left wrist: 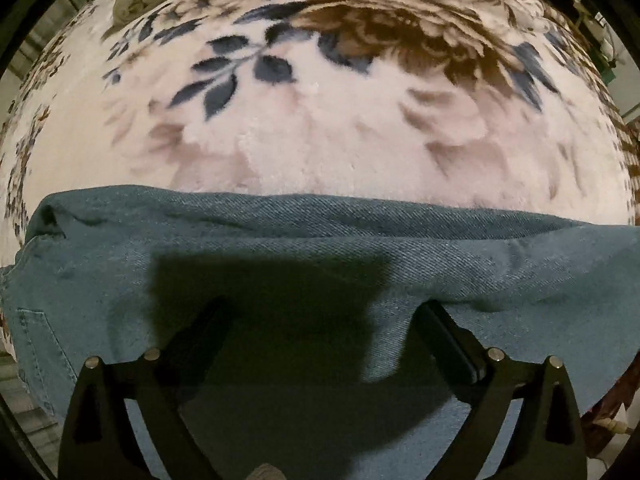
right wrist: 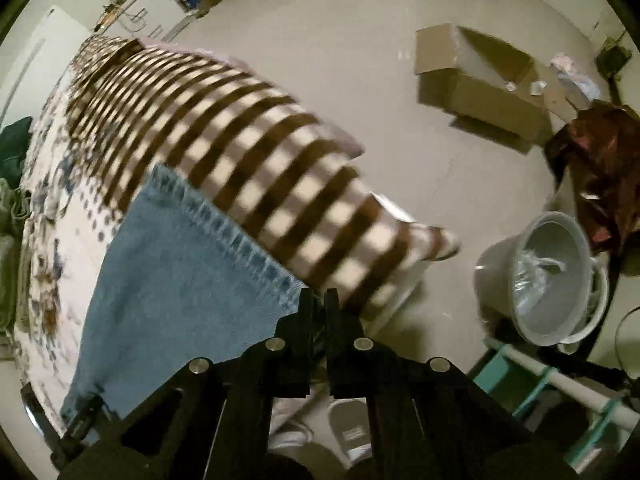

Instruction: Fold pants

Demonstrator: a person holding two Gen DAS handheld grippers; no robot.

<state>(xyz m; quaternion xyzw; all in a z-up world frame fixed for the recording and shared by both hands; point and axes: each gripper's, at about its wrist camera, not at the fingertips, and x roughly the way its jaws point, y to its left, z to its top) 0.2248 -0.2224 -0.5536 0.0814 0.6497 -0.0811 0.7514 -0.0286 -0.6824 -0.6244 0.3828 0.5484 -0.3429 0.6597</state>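
The blue denim pants [left wrist: 320,240] lie across the near part of a floral blanket [left wrist: 320,128]. A stitched pocket shows at the lower left. My left gripper [left wrist: 320,320] is open, its two fingers spread wide and resting on the denim. In the right wrist view a pant leg [right wrist: 176,280] with a frayed hem lies on the bed. My right gripper [right wrist: 318,300] is shut on the hem corner of the pants, at the bed's edge.
A brown and cream checked blanket [right wrist: 240,140] hangs over the bed edge. On the floor are an open cardboard box [right wrist: 480,76], a grey bucket [right wrist: 548,276], a dark red bag [right wrist: 600,152] and slippers [right wrist: 348,428].
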